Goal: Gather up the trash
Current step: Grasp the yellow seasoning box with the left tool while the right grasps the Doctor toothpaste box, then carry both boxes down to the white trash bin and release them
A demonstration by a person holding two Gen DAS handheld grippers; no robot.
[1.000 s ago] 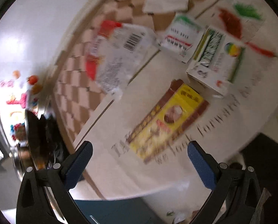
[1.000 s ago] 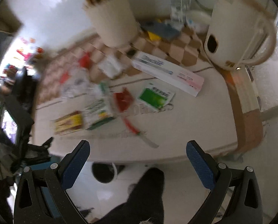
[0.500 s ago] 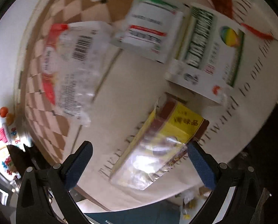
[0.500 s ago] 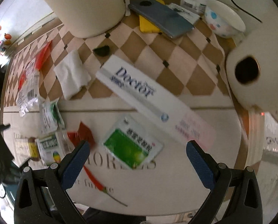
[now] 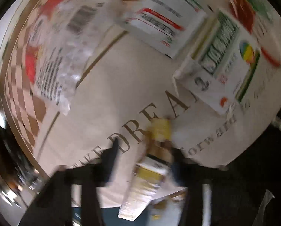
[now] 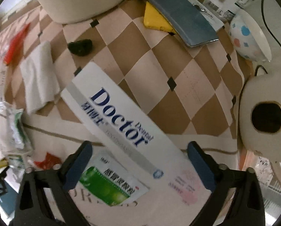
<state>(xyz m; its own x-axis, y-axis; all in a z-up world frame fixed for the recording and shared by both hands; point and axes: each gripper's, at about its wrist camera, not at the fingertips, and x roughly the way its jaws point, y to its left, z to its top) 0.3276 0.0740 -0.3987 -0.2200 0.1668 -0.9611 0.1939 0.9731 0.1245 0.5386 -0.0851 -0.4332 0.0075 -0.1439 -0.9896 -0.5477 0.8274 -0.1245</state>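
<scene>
My left wrist camera looks steeply down onto the counter from close range, near its front edge, badly motion-blurred; the clear wrapper and the white box fill the top of the view. My right wrist camera sits low and close too, facing across the counter toward the back, with the toothpaste box right ahead. Both views share the white box, seen at the far left edge in the right view, and the printed lettering.
</scene>
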